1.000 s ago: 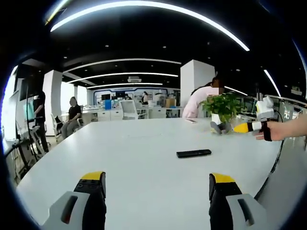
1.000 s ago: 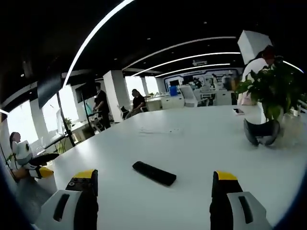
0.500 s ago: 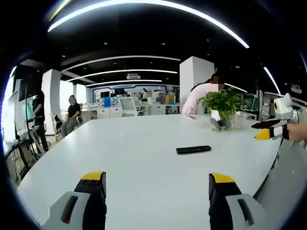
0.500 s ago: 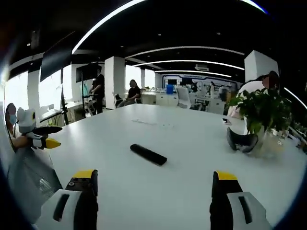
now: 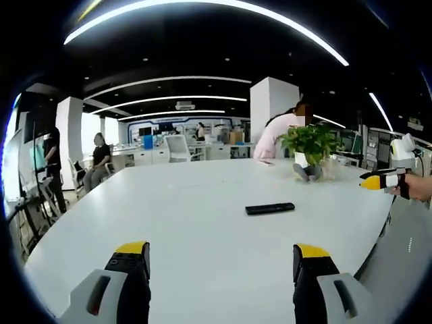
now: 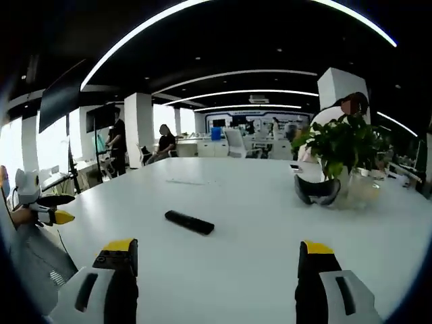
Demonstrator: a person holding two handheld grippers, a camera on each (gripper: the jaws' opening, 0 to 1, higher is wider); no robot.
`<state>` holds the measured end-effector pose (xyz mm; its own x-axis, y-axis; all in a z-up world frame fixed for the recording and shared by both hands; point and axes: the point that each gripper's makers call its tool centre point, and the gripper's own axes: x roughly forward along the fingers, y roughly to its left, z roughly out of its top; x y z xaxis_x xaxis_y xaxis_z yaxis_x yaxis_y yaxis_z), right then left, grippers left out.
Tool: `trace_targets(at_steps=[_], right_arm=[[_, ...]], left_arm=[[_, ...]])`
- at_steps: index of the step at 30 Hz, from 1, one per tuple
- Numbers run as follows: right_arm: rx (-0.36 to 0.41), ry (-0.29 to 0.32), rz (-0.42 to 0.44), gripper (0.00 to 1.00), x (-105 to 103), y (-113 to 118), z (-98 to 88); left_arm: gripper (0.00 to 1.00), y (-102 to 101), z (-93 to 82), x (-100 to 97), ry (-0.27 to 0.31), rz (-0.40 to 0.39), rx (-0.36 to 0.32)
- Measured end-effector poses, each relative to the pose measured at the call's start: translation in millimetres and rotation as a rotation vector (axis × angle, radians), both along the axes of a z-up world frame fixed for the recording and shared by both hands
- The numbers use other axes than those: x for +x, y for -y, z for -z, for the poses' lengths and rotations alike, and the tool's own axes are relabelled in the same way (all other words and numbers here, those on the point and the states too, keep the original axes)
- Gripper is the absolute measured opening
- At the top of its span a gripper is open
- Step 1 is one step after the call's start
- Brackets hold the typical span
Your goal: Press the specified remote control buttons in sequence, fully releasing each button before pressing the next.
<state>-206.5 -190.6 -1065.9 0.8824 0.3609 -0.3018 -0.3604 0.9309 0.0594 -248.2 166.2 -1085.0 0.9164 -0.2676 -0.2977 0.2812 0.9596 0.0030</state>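
**Both grippers wide and off the table, remote lying untouched**

Dominating both views: a broad white oval table (image 5: 202,223), glossy, stretching away into an open-plan office. Far side of it, a leafy green potted plant (image 6: 343,145) in a pale pot, with a dark goggle-like headset (image 6: 317,191) resting right against its base. Behind the plant, a person in a pink top (image 5: 275,138) leaning over the table edge. Off toward the windows, a seated person in dark clothes (image 5: 100,158) and another one standing (image 5: 48,165), both well apart from the table's near end.

Now the left gripper (image 5: 214,287): grey jaws with yellow tips spread wide, nothing between them, hovering over bare tabletop. Same story on the right gripper (image 6: 216,283), jaws gaping, holding nothing. In the left gripper view, right gripper again at the far right edge, yellow tip pointing inward, in a hand (image 5: 415,187).

And the target: a slim black rectangular remote control (image 5: 270,208), flat on the table near the middle, well ahead of both sets of jaws, touched by neither. Buttons too small to make out at this range, possibly facing up.
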Motion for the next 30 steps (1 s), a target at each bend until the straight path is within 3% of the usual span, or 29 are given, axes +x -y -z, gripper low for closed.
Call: trace_targets(at_steps=[2,10,13,17,25,30], right_arm=[[0.032,-0.006,-0.004,0.99,0,-1,0.6],[0.037,-0.027,0.031,0.99,-2,7,5.4],[0.102,-0.018,0.017,0.99,-2,3,1.8],[0.093,-0.043,0.006,0.99,-3,1,6.3],[0.103,0.021,0.033,0.99,-3,12,-4.0],[0.112,0.011,0.053,0.99,-1,16,-1.4]], left_arm=[[0.90,0,0.1,0.0,0.001,0.001,0.000],[0.90,2,-1.0,-0.6,0.001,0.004,0.010],[0.90,1,-1.4,-0.6,0.001,-0.004,0.012],[0.90,3,-1.5,-1.1,-0.002,0.004,0.007],[0.91,14,0.9,-2.3,-0.010,0.058,0.030],[0.90,12,-0.2,-1.3,-0.005,0.046,0.009]])
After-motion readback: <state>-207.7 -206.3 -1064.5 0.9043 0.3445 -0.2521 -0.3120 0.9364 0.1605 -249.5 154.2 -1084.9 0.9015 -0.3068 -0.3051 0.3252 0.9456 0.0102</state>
